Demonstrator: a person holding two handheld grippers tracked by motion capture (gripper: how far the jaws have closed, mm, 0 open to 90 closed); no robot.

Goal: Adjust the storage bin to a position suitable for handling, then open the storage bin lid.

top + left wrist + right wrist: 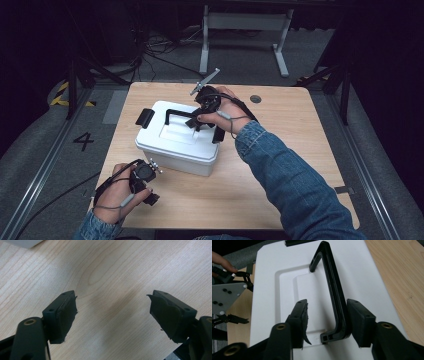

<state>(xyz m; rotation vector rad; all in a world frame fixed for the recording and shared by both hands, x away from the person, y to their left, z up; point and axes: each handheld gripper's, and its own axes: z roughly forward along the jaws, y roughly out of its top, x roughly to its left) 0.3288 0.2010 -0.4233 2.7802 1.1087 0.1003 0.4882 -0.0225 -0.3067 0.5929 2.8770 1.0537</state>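
**Right jaws astride the box handle, left jaws open over bare wood**

In the right gripper view we see our right gripper (pixel 325 315) with its 2 jaws part open and the black handle (pixel 334 297) of the white box (pixel 367 277) standing between them. The handle's bar lies against the pad on the right side of that view; a clear gap separates it from the other pad, so we are not clamping it. The handle stands raised off the lid, and its long axis runs away from the jaws, along the length of the lid's shallow recess (pixel 312 295).

In the high view the box (pixel 177 145) sits at the middle of the worktop (pixel 300 125), its long side running from near left to far right, with a black latch (pixel 144 117) at its far left end. Our right hand (pixel 220 112) reaches over the lid from the right.

Our left gripper (pixel 112 312) points down at bare wood, jaws wide apart and holding nothing. In the high view it (pixel 145 180) rests near the worktop's front left corner, just beside the box's near side.
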